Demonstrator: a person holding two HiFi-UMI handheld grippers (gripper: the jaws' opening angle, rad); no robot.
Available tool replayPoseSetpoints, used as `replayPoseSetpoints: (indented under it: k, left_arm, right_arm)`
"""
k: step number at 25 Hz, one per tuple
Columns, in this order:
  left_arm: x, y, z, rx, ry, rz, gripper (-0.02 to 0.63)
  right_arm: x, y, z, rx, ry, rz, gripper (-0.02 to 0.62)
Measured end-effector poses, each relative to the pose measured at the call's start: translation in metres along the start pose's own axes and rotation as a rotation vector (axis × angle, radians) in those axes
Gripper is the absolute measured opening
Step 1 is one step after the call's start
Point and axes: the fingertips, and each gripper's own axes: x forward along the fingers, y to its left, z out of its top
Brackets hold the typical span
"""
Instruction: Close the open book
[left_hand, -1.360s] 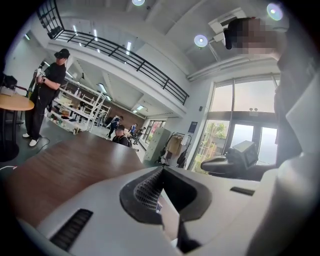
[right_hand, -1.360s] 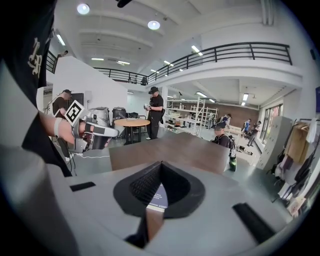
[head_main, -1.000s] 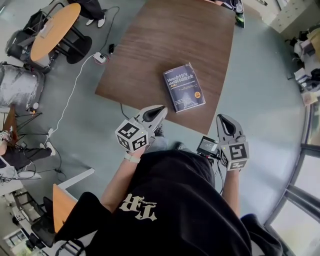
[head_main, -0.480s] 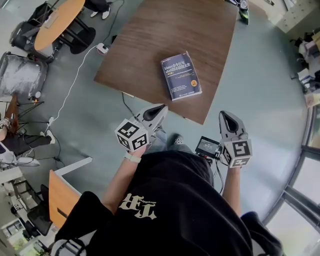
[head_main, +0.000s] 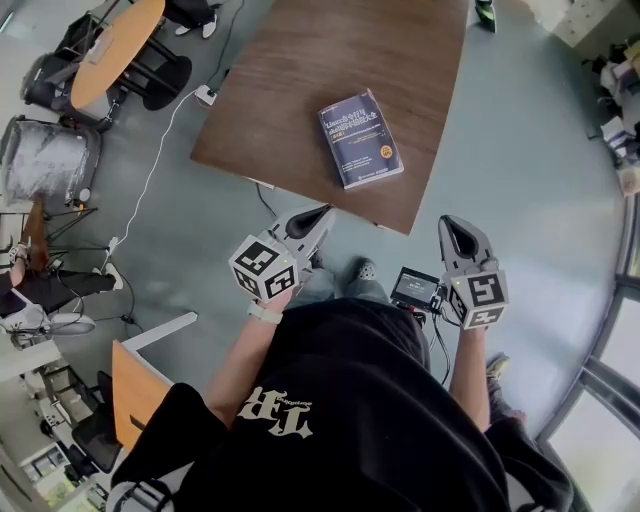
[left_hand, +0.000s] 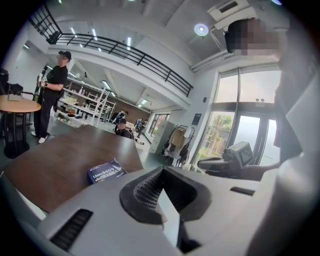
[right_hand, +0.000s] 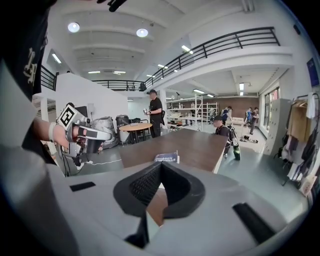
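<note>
Both pairs of jaws are sitting pressed together with nothing between them. The left gripper and right gripper are hovering by the person's body, well apart from the brown table. The blue book is lying there flat, cover up, already closed, near the table's closer edge. By my reading nothing is needing a grasp, so keeping both grippers clear of the cover is looking wisest.

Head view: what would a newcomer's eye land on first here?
The dark blue book lies closed on the brown table, near its front edge. Below it, the left gripper and the right gripper hang short of the table, jaws together and empty.
</note>
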Motion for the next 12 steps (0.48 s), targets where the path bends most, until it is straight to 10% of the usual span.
replayPoseSetpoints:
  k: [12]
  left_arm:
    - [0.004, 0.024, 0.024, -0.045, -0.055, -0.074, 0.006]
  right_arm:
    - [0.012, 0.0, 0.012, -0.005, 0.025, -0.081, -0.014]
